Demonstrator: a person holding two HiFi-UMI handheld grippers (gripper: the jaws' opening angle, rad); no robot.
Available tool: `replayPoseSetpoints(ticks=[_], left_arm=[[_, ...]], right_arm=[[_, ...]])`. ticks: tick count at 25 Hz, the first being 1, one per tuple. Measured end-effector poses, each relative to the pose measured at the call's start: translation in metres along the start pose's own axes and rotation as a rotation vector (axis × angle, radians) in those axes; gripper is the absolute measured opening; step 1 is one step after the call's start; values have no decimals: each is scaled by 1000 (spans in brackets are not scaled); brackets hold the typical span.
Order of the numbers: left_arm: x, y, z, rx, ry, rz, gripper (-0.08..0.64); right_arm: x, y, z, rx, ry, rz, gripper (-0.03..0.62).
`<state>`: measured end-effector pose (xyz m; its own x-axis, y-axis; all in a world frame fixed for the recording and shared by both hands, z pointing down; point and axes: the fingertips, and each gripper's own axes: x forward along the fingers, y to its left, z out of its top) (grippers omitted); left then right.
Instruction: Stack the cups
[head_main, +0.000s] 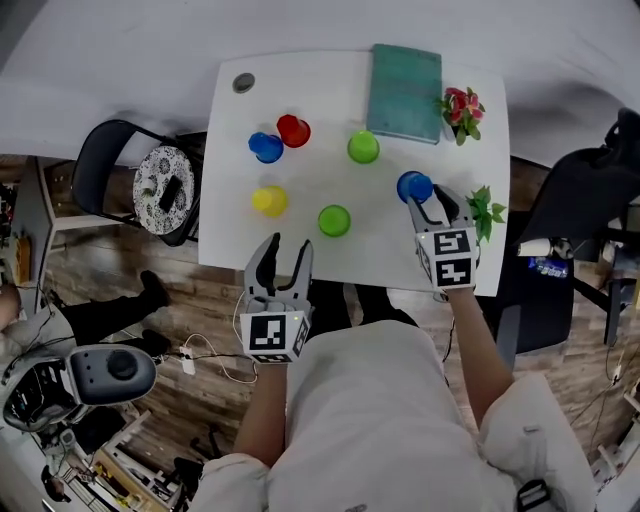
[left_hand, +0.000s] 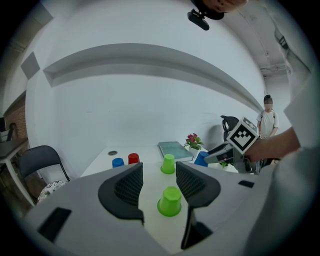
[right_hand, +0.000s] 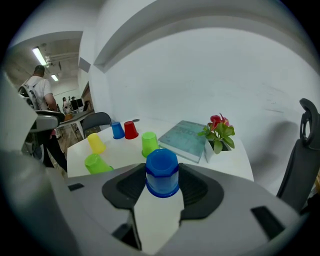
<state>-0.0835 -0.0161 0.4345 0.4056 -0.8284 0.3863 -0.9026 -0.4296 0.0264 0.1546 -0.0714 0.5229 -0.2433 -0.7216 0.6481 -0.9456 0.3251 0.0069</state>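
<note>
- On the white table's (head_main: 300, 90) right side, my right gripper (head_main: 425, 203) grips an upside-down blue cup (right_hand: 162, 172).
- My left gripper (head_main: 285, 252) stands open, the nearer green cup (left_hand: 170, 201) untouched ahead.

I count six cups on the white table (head_main: 330, 80). Two are blue: the right blue cup (head_main: 414, 186) at three o'clock and the left blue cup (head_main: 265, 147) at nine. Two are green: the far green cup (head_main: 363, 147) at twelve and the near green cup (head_main: 334, 220) at six. I get one red cup (head_main: 293, 130) at ten and one yellow cup (head_main: 269, 200) at eight. Besides those, one book (head_main: 405, 93) at one, two plants, the flowering plant (head_main: 461, 110) at two and the leafy plant (head_main: 486, 210) at four, and one grey disc (head_main: 243, 82) at the ten o'clock corner.
</note>
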Motion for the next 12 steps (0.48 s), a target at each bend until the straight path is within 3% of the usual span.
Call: replayPoseSetpoints(ticks=[12], left_arm=[[-5,3,0,-6,-8,11,215]], right_arm=[[-11,58,-9,-93,8,146,209]])
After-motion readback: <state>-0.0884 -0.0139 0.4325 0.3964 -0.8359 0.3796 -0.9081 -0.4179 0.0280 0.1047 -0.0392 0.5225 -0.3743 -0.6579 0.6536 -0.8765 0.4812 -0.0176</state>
